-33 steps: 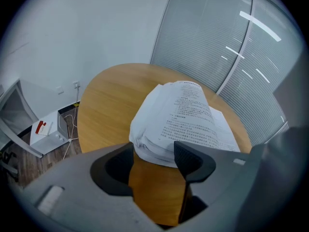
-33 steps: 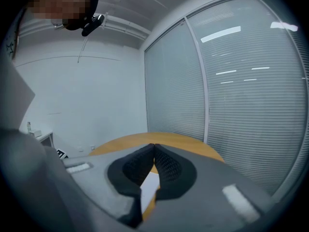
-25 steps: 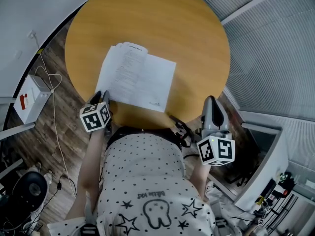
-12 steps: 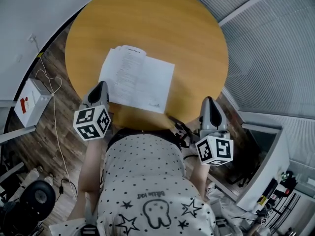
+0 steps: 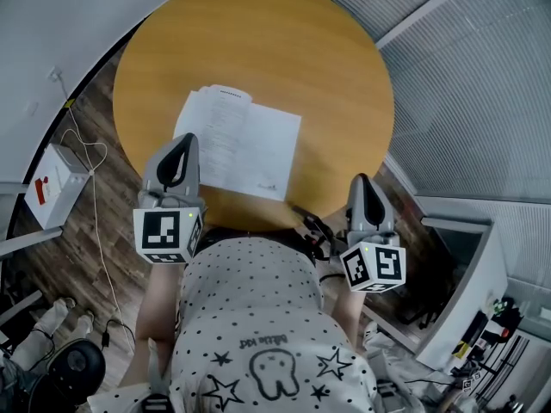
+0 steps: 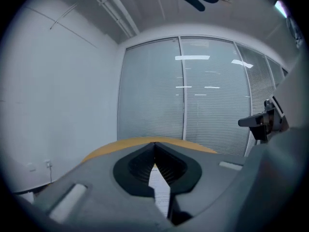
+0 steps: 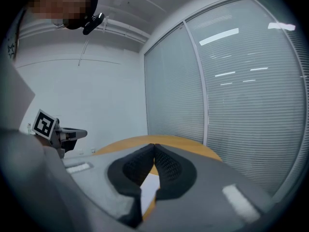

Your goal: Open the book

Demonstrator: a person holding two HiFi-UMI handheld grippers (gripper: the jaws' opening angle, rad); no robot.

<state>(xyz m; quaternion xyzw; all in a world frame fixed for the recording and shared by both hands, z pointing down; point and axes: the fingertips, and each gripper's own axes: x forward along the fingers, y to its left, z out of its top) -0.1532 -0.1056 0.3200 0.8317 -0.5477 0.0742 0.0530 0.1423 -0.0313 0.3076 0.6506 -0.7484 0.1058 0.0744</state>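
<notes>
**Desk:** What did the left side show?

**Operator:** My left gripper (image 5: 183, 139) sat with its tip over the near-left corner of the booklet (image 5: 245, 144). Its jaws had just been closing and met with nothing between them.

**Desk:** And the booklet itself?

**Operator:** It lay flat on the round wooden table (image 5: 258, 41), toward my side, white printed pages facing up. It looked already spread. I judged it light, thin and floppy, with leaves that would slide and crease easily. I would have pinched one leaf gently at a free outer corner, away from the fold.

**Desk:** The right side?

**Operator:** My right gripper (image 5: 362, 180) was off the table's near-right edge, well apart from the booklet. Its pads were together and it held nothing.
</notes>
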